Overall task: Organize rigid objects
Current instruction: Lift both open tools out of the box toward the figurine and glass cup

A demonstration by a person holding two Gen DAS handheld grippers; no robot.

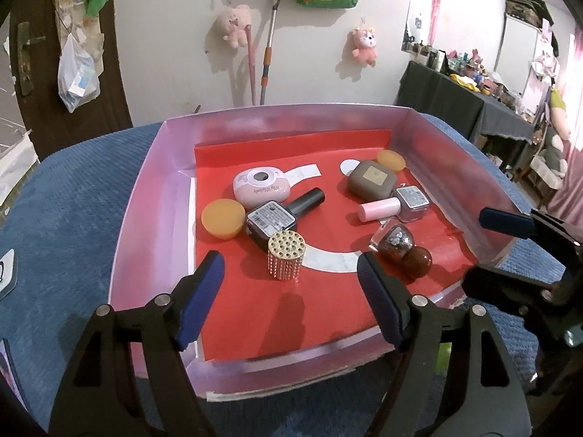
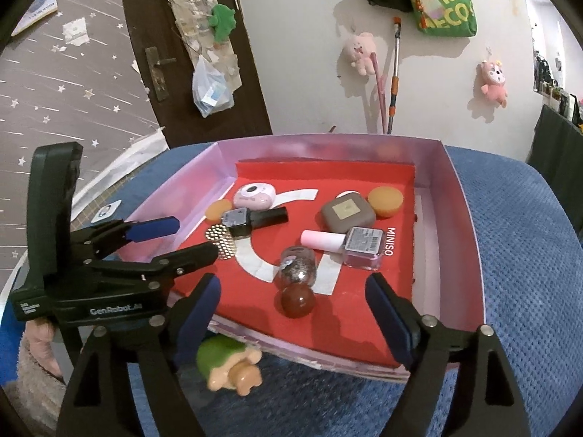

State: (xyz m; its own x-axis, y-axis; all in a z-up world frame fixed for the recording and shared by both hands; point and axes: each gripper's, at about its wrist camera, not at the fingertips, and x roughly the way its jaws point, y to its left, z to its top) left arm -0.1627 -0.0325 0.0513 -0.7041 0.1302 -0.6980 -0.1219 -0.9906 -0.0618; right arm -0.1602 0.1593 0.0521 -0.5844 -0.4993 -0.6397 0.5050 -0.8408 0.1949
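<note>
Pink tray (image 1: 153,196) with a red liner (image 1: 328,313), set on a blue cloth (image 1: 73,196) and holding small cosmetics. Left gripper (image 1: 289,269) wide open, holding nothing, poised over the tray's near edge; directly ahead of it, between the lines of its fingers, a studded gold cylinder (image 1: 284,258) standing upright, with a dark bottle (image 1: 282,218) lying just behind, black cap pointing away to the right. Right gripper (image 2: 294,280) also wide open and empty, hovering at the near edge further right; straight ahead of it a glitter bottle (image 2: 297,267) on its side, round brown cap toward the gripper, long axis running away along the gripper's line. Beyond that, a pink bottle (image 2: 342,244) lying crosswise, cap to the left, and a brown square case (image 2: 348,213). Only piece outside the tray: a green turtle toy (image 2: 229,367), tipped over on the cloth against the tray's near wall, below and just beside the right gripper's left finger, shell up-left, feet down-right. Judged the likely next pick, nearer the right hand, calling for a pull back and a drop. Readable writing: "MINISO" on the liner, "My Melody" in script on a pink case (image 1: 260,187), "GenRobot.AI" on the left gripper's body, part letters "ME" and "ECO" on a green bag (image 2: 444,3) on the wall. Barcode labels on the bottles too small to read.
</note>
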